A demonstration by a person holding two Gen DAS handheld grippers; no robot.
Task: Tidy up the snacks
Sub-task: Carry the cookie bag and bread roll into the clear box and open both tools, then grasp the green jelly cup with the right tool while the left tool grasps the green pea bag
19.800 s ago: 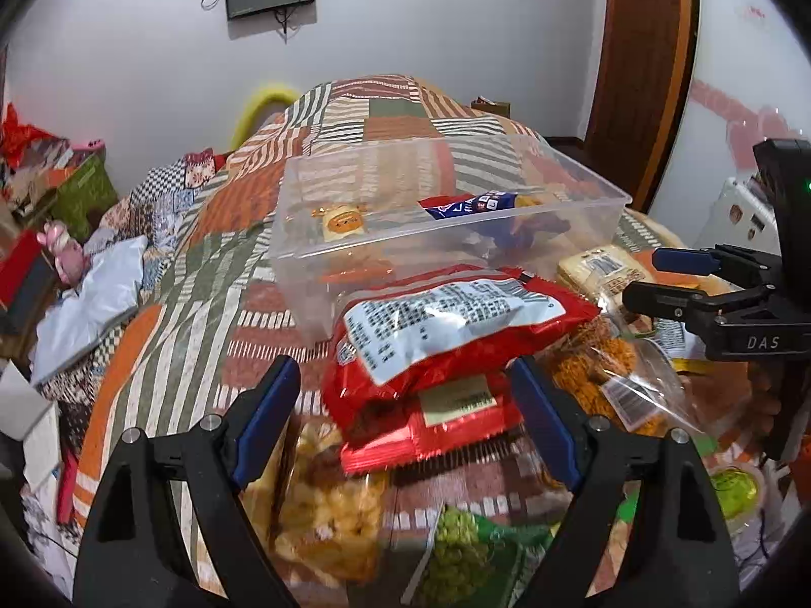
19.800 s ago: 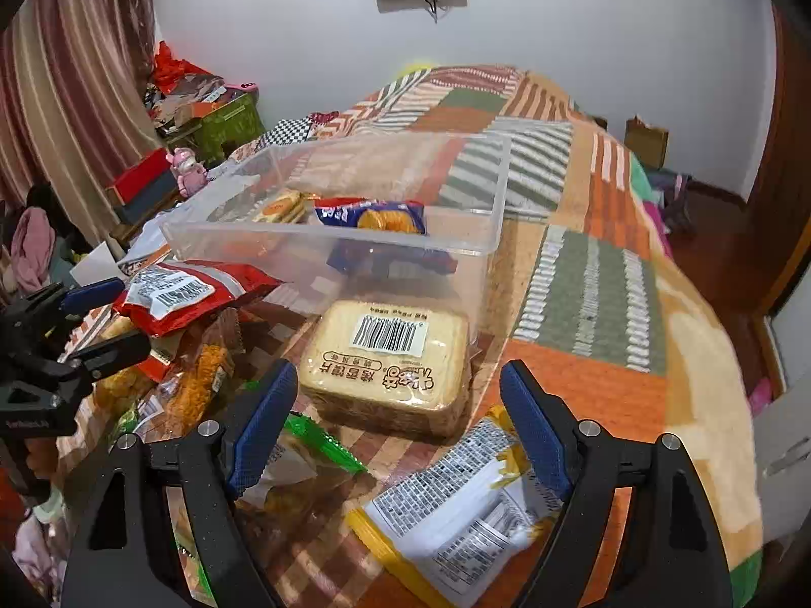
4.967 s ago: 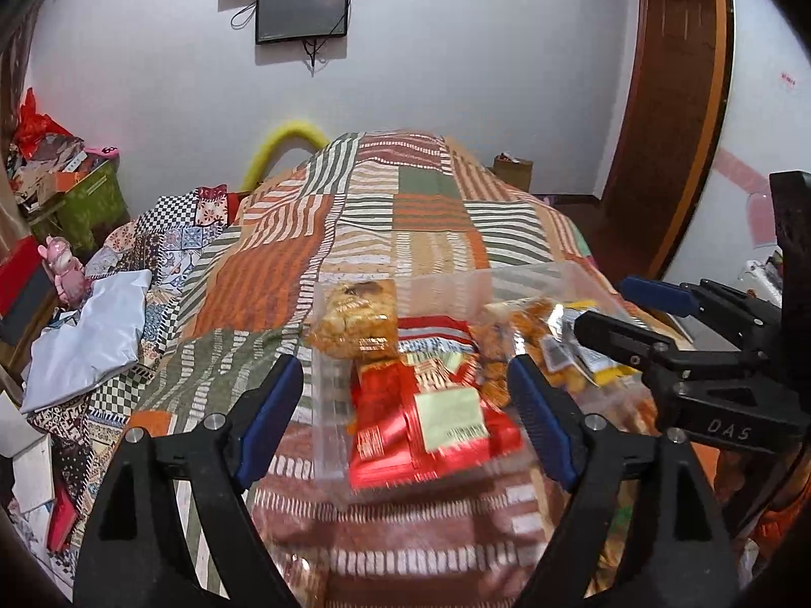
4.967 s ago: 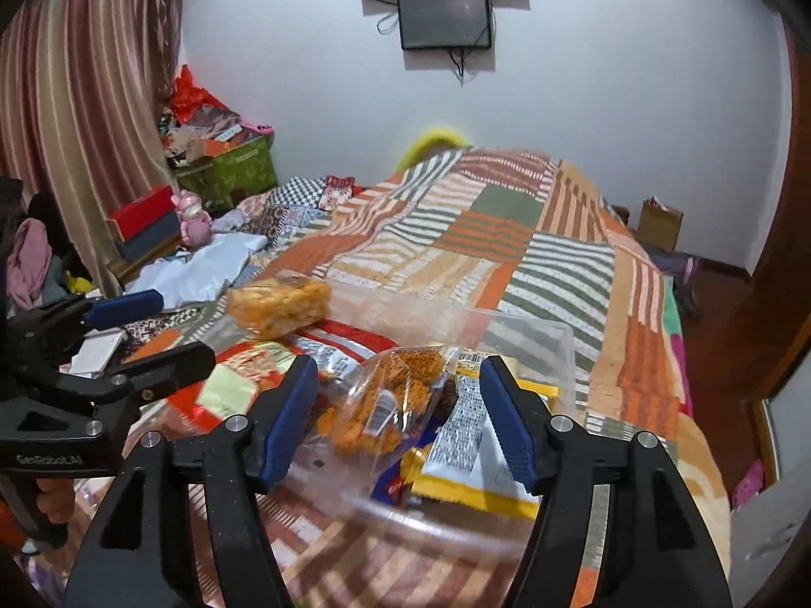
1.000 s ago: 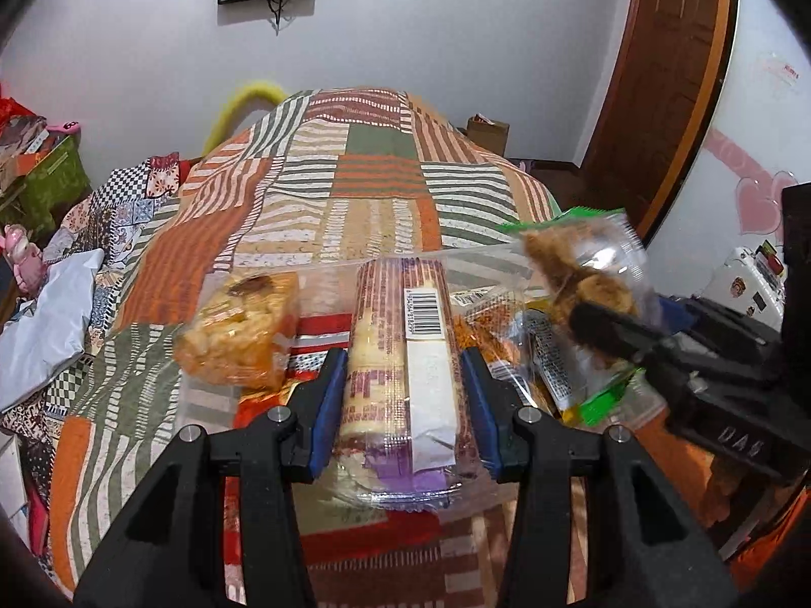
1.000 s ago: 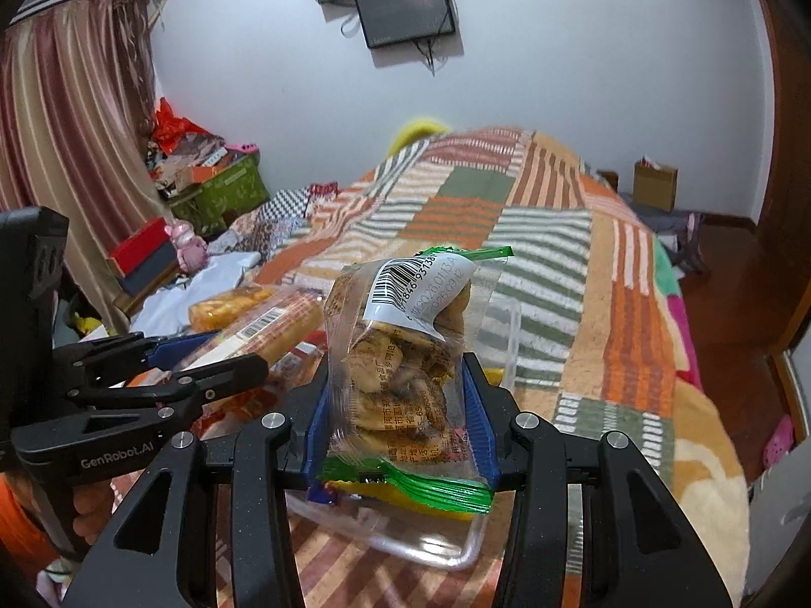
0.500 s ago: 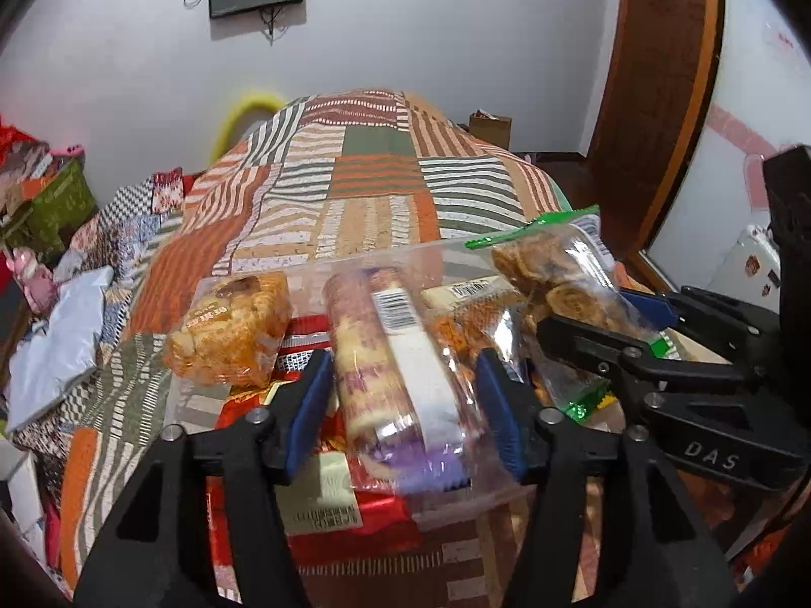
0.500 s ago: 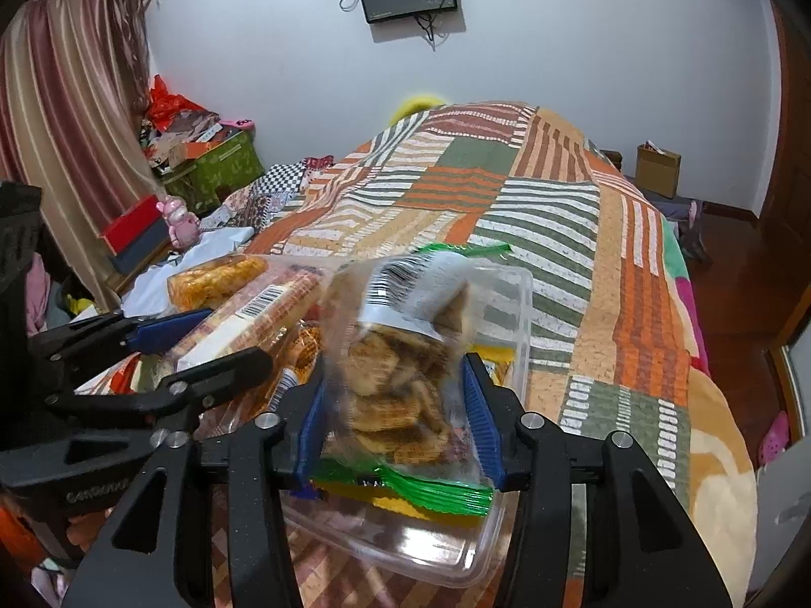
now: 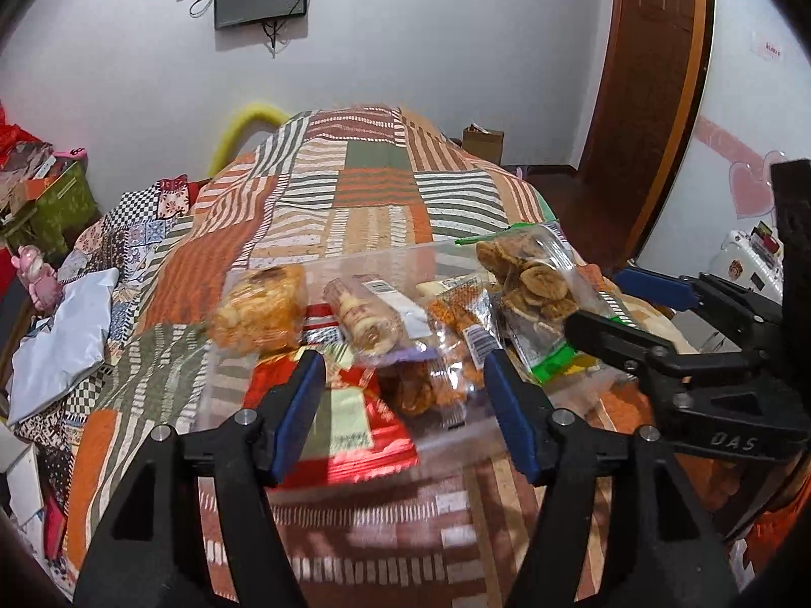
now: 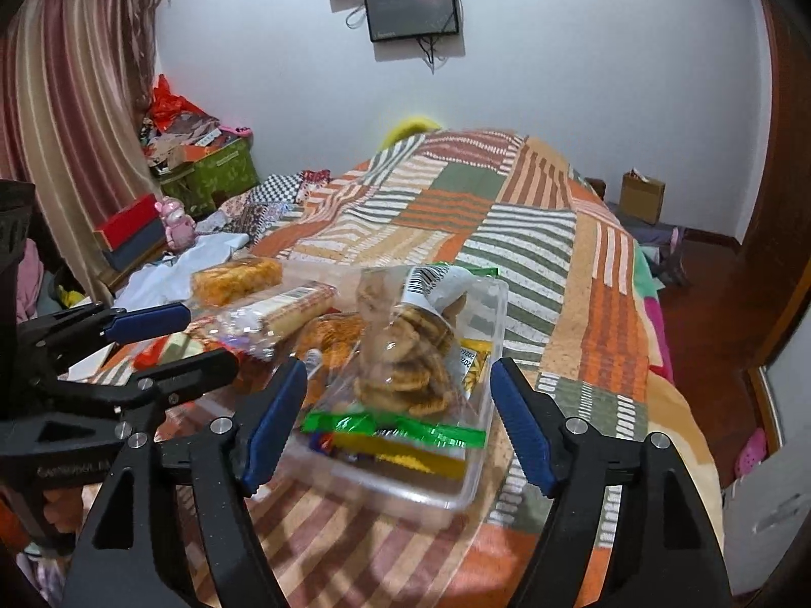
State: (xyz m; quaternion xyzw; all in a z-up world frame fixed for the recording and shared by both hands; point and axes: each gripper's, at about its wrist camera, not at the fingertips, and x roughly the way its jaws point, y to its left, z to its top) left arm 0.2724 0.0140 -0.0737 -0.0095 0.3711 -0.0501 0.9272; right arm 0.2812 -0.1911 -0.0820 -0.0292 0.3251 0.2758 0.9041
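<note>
A clear plastic bin [image 9: 456, 438] [image 10: 420, 494] sits on the quilt, packed with snacks. A roll pack of biscuits [image 9: 367, 321] [image 10: 289, 311] lies on top of them, just beyond my left gripper [image 9: 405, 410] [image 10: 205, 337]. Its jaws are opening and the pads touch nothing. A clear cookie bag with a green strip [image 10: 405, 354] [image 9: 532, 278] rests in the bin's right end, in front of my right gripper [image 10: 398, 420] [image 9: 598, 299]. Those jaws are opening too, clear of the bag. An orange puffed-snack bag [image 9: 258, 304] and a red packet [image 9: 355, 430] also lie in the bin.
The bin stands on a patchwork quilt [image 9: 355, 202] that covers a bed. Piled boxes [image 10: 203, 162], a pink toy [image 10: 175, 223] and a white bag [image 9: 61, 324] crowd the left side. A brown door [image 9: 654, 101] is on the right.
Both grippers have let go: the roll pack dropped from the left jaws and the cookie bag from the right, both into the bin. Both grippers drew back a little and widened.
</note>
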